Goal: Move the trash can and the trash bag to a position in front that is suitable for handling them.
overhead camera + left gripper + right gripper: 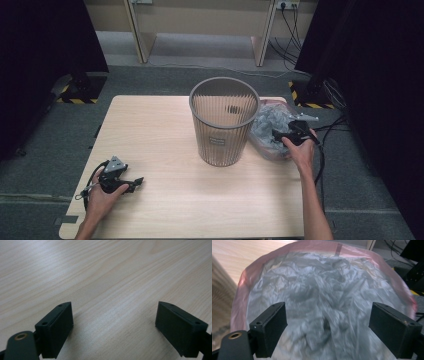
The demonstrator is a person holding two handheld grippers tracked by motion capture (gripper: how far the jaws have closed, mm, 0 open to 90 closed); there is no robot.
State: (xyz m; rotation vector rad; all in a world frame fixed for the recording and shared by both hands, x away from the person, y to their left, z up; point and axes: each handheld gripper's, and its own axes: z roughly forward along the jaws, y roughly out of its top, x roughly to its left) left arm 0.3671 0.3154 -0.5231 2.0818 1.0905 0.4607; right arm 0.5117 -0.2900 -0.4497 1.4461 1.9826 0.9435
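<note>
A grey wire-mesh wastebasket point(223, 121) stands upright near the middle of the light wooden table point(160, 150). To its right lies a pink see-through bag point(272, 131) stuffed with crumpled grey plastic point(319, 297). My right gripper point(278, 134) hovers at that bag, jaws wide apart with the bag between and just beyond them point(327, 327). My left gripper point(136, 182) rests low at the table's front left, open, with bare wood between its jaws point(115, 327).
The table's right edge runs just past the bag, with cables point(330, 127) on the grey floor there. Black curtains and stand bases with yellow-black tape point(310, 97) flank the table. A pale desk point(200, 25) stands behind.
</note>
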